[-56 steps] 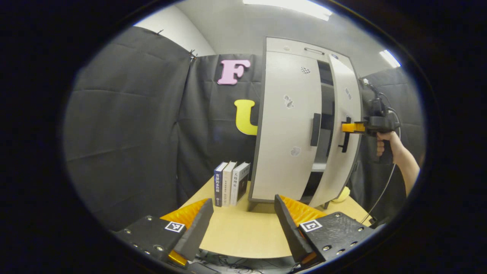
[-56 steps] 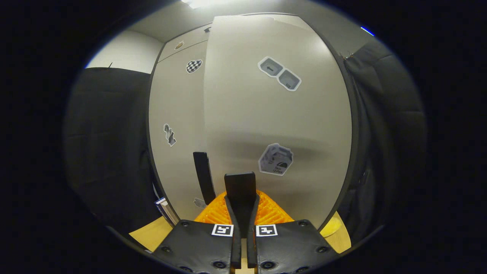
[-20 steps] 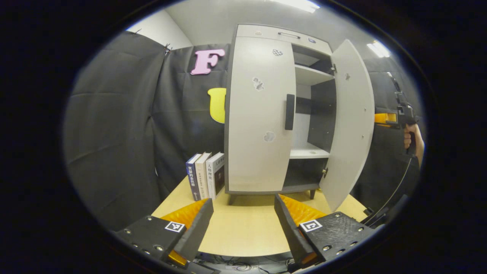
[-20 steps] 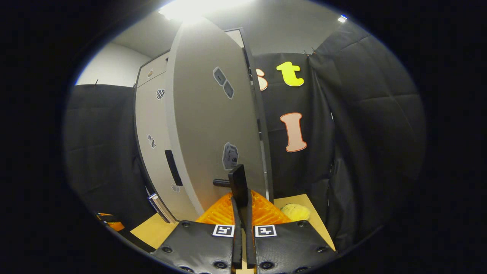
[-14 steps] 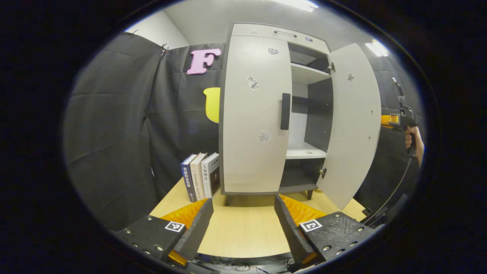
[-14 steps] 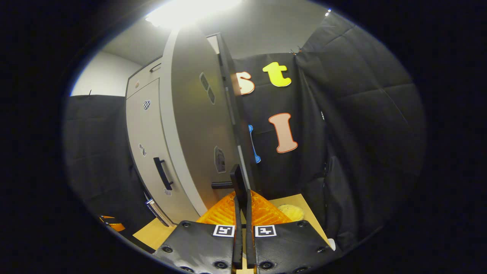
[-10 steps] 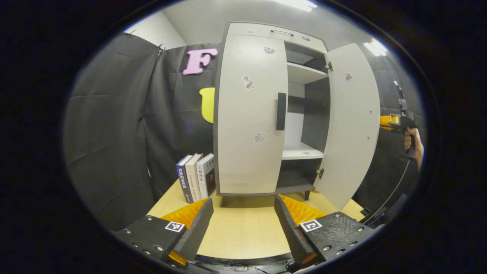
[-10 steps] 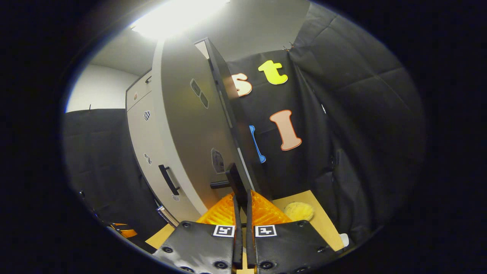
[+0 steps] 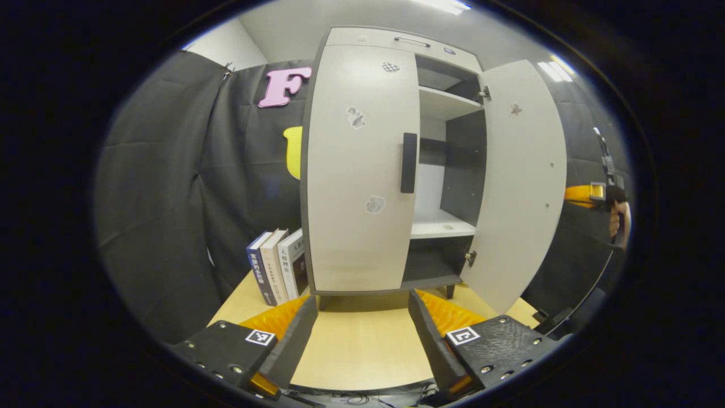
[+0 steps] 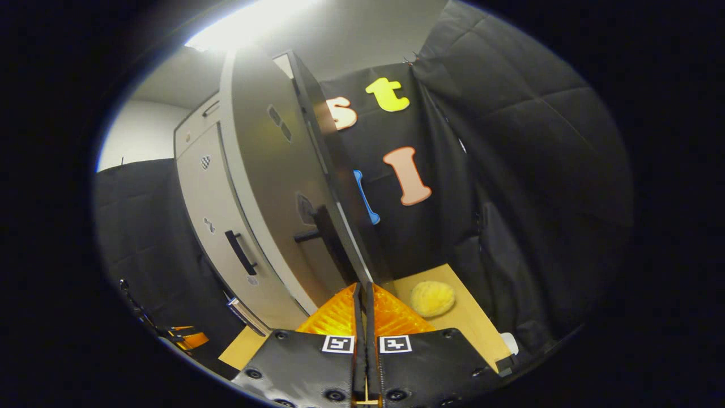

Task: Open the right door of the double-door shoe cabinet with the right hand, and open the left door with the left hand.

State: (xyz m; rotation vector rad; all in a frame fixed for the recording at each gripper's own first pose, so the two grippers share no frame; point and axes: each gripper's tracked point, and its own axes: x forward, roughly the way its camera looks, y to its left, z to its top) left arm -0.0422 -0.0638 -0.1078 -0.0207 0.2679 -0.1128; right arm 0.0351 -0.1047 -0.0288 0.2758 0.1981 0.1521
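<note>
The white shoe cabinet [image 9: 396, 42] stands on the table. Its left door [image 9: 357, 226] is closed, with a black handle [image 9: 409, 162]. The right door [image 9: 524, 187] stands wide open, baring white shelves [image 9: 439, 224]. My left gripper [image 9: 362, 300] is open and empty, low over the table in front of the left door. My right gripper [image 10: 362, 289] is shut with nothing between its fingers, just below the open door's edge. The right door's handle [image 10: 324, 229] sits a little ahead of it, apart from the fingertips. In the left gripper view the right gripper [image 9: 578, 194] is past the open door, held by a hand [image 9: 616, 218].
Three books [image 9: 276, 266] stand upright left of the cabinet on the wooden table [image 9: 362, 345]. A yellow round soft thing [image 10: 431, 298] lies on the table right of the cabinet. Black cloth walls close in on both sides. A cable hangs from the right gripper.
The right door has swung from nearly closed to wide open. My right gripper has drawn back off its handle, fingers still shut. The left gripper has drifted closer to the cabinet, still open.
</note>
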